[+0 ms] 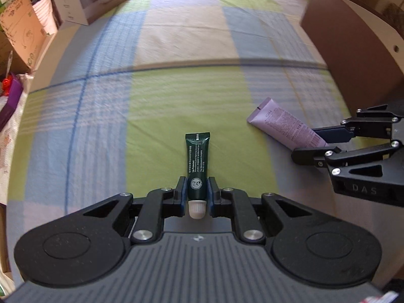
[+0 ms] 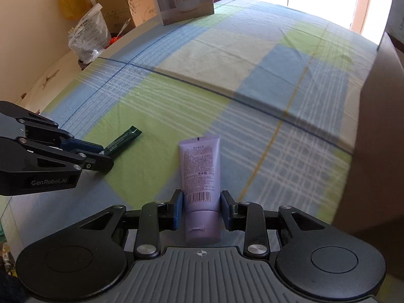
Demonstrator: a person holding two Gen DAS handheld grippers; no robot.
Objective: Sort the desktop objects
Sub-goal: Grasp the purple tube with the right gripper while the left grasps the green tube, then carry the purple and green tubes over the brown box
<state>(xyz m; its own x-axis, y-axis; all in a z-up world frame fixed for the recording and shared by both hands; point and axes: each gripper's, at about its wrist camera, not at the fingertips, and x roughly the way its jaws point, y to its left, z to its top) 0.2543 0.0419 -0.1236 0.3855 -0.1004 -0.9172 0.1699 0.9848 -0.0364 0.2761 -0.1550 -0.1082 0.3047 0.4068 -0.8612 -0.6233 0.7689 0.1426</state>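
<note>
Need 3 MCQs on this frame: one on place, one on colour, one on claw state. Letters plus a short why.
1. Where does the purple tube lie relative to the green tube?
A. To its right
B. To its left
C. On top of it

2. What colour is the green tube's cap?
A. Red
B. White
C. Black

3. How does the left claw stand?
A. Wide open, holding nothing
B. Shut on the purple tube
C. Shut on the green tube

Answers: 1 A, the left wrist view shows it off to the right, at the right claw. 2 B, a white cap sits between the fingers. 3 C, both pads press the tube's sides near the cap.
</note>
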